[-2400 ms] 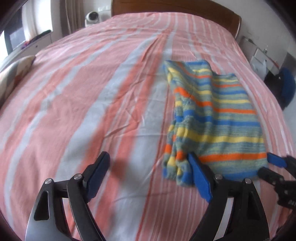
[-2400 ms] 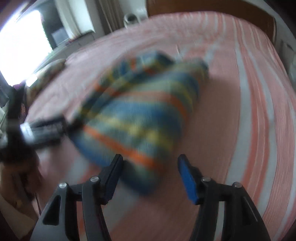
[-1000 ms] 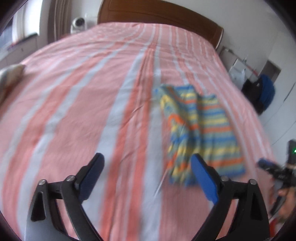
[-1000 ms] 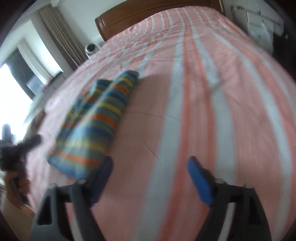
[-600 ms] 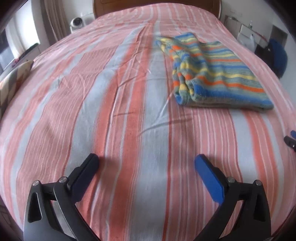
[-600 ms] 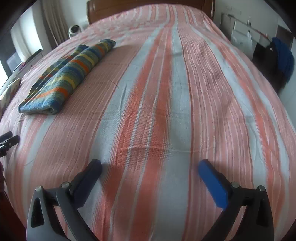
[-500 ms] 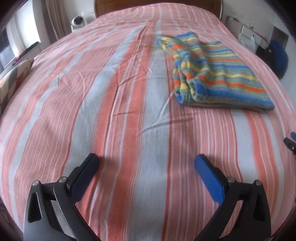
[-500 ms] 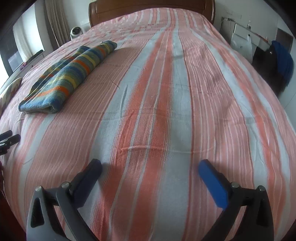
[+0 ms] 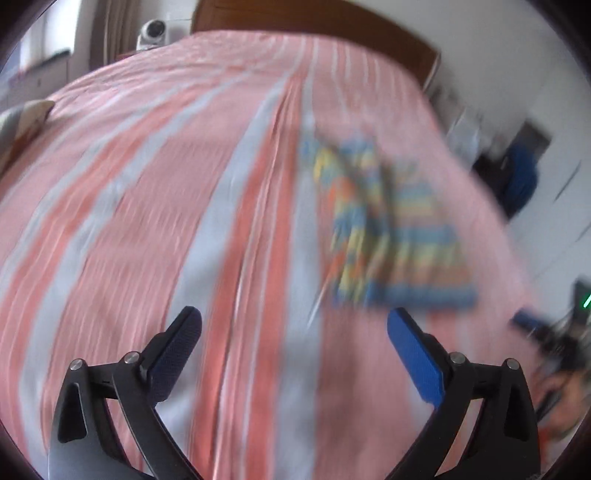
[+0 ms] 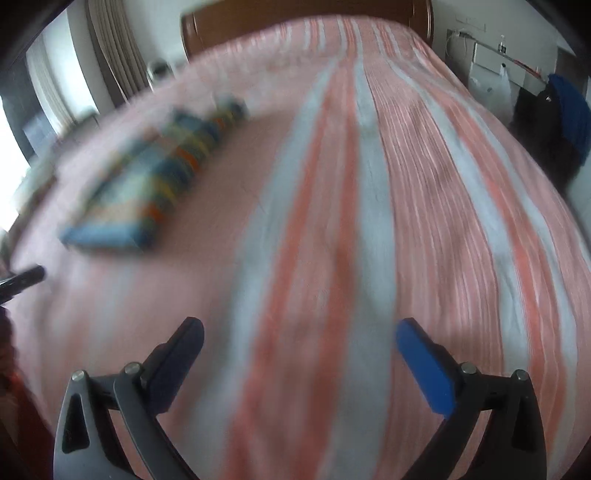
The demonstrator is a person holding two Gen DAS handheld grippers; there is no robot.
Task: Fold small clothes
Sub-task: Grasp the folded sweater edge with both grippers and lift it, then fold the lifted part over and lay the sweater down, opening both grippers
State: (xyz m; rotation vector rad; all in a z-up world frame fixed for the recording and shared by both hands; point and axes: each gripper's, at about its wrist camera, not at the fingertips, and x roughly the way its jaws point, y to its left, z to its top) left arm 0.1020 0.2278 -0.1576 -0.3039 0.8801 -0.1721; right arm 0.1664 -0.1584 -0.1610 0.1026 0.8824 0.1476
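A folded striped knit garment (image 9: 395, 229) in blue, yellow and orange lies on the pink and grey striped bed (image 9: 155, 206), blurred by motion. My left gripper (image 9: 295, 328) is open and empty, short of the garment's near edge. In the right wrist view the garment (image 10: 155, 184) lies at the left on the bed (image 10: 443, 206). My right gripper (image 10: 299, 336) is open and empty over bare bedspread, well right of the garment. The right gripper also shows at the right edge of the left wrist view (image 9: 532, 325).
A wooden headboard (image 9: 332, 26) stands at the far end of the bed. A pillow (image 9: 18, 118) lies at the left edge. A blue bag (image 10: 565, 114) and white furniture (image 10: 495, 62) stand beside the bed on the right.
Both grippers have let go of the garment and pulled back, staying open. Both views are now blurred by motion, and the garment lies folded on the bed.
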